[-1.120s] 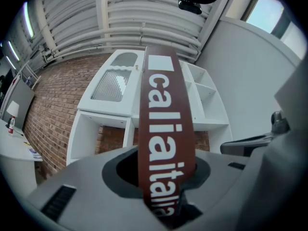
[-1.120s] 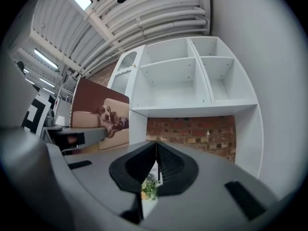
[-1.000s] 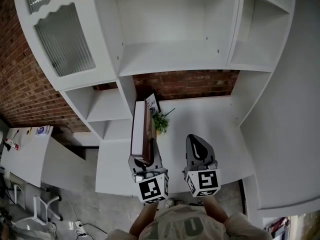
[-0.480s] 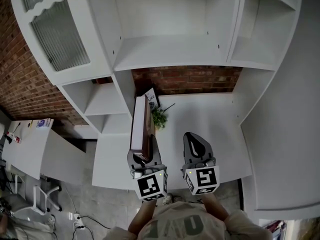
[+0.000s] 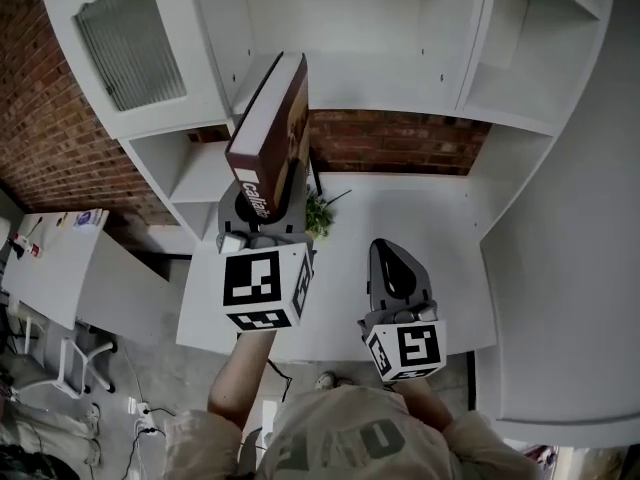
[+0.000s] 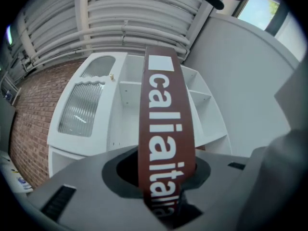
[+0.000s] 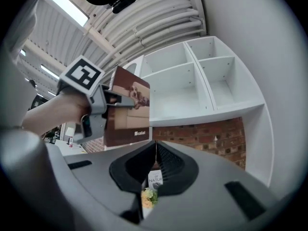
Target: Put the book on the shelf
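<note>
My left gripper (image 5: pixel 262 211) is raised in front of the white shelf unit (image 5: pixel 370 83) and is shut on the lower end of a brown book (image 5: pixel 272 133). The book stands upright, its white page edges facing left in the head view. In the left gripper view its brown spine (image 6: pixel 166 129) with white letters rises from between the jaws (image 6: pixel 163 198) and covers the middle shelves. The right gripper view shows the book (image 7: pixel 127 112) held up left of the wide shelf. My right gripper (image 5: pixel 390 258) hovers low over the white desk (image 5: pixel 430 218), jaws closed together, nothing in them (image 7: pixel 155 150).
A small plant (image 5: pixel 320 218) and a printed card (image 7: pixel 155 179) stand at the back of the desk by the brick wall (image 5: pixel 390 143). A ribbed glass cabinet door (image 5: pixel 130 43) is upper left, open cubbies (image 5: pixel 195 173) below it, narrow compartments (image 5: pixel 515 58) at right. A low side table (image 5: pixel 50 268) stands at left.
My left gripper has lifted the book off the desk and carried it up toward the shelves. The right gripper has stayed over the desk.
</note>
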`<state>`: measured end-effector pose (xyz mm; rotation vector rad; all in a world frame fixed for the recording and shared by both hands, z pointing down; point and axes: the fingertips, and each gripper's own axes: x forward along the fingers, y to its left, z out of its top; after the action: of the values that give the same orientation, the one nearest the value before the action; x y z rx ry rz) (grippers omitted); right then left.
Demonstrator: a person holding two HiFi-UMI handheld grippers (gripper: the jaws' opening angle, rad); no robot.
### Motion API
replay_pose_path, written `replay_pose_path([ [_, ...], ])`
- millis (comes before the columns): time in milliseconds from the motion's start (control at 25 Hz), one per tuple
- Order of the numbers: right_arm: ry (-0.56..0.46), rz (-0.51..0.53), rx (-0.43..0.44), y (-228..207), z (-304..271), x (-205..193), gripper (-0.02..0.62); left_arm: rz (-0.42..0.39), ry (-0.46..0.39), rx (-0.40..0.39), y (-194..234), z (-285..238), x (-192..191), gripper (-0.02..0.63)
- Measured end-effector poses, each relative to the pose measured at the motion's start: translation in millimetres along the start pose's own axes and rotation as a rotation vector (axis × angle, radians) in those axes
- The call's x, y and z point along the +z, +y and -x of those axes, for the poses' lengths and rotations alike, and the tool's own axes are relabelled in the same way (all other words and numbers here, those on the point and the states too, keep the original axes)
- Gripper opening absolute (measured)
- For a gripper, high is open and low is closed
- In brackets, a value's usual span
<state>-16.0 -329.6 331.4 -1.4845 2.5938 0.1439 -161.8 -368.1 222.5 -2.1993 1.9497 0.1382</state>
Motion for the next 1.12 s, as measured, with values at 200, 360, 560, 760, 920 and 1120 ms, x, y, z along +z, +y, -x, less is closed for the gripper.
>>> replay_pose_path([
  [200,-0.019,0.006,0.023,1.6,3.7,7.3,0.017,-0.004,-0.099,0.013,9.4,-36.6,71.9,0.155],
  [360,-0.032,-0.002,0.019,-1.4,8.6,15.5,0.017,0.002,-0.126,0.043,20.5,-62.6,109.9,0.155],
  [560,-0.052,-0.017,-0.009,-18.4,18.5,25.6,0.017,0.009,0.004,0.062,34.8,-118.2,96.6,0.155],
  [760,-0.031,-0.057,-0.037,-31.8,31.7,18.8,0.017,0.017,0.09,0.084,46.1,-153.1,77.8,0.155],
  [920,-0.006,-0.076,-0.048,-39.9,27.5,7.5,0.017,0.034,0.136,0.089,51.0,-177.3,70.5,0.155],
  [1120,0.008,-0.075,-0.057,-45.9,19.7,4.0,0.017,0.052,0.154,0.097,58.1,-206.3,65.2,0.155],
])
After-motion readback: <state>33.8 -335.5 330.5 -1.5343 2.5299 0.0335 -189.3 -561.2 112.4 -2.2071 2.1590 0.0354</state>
